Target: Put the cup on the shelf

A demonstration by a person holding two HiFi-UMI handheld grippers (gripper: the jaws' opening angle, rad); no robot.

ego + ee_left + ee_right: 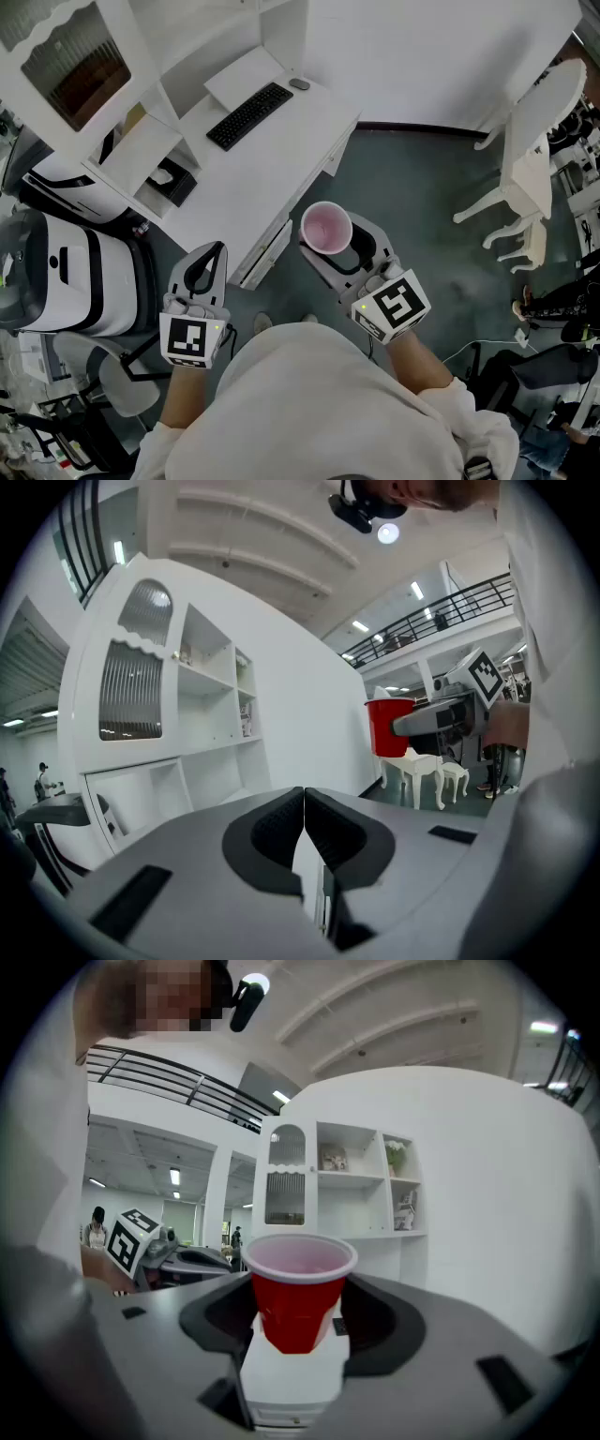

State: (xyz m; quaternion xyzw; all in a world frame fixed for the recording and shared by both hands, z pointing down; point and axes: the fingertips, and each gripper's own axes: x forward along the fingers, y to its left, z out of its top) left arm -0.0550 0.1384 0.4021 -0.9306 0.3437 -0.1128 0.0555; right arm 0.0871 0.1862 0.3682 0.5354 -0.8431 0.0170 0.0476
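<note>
Right tongs [339, 240] clamped on cup [298, 1299], upright between jaws, in air. Left tongs [304, 803] together, empty. Shelf [361, 1174] well ahead. Risk: thin cup wall buckles, slips; rim clips shelf edge.

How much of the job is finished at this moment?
Done: the cup is off the table, upright in the right gripper's jaws. In hand: it is held in the air. Left: setting it on the shelf, which stands farther ahead. The left gripper is shut, empty.
</note>
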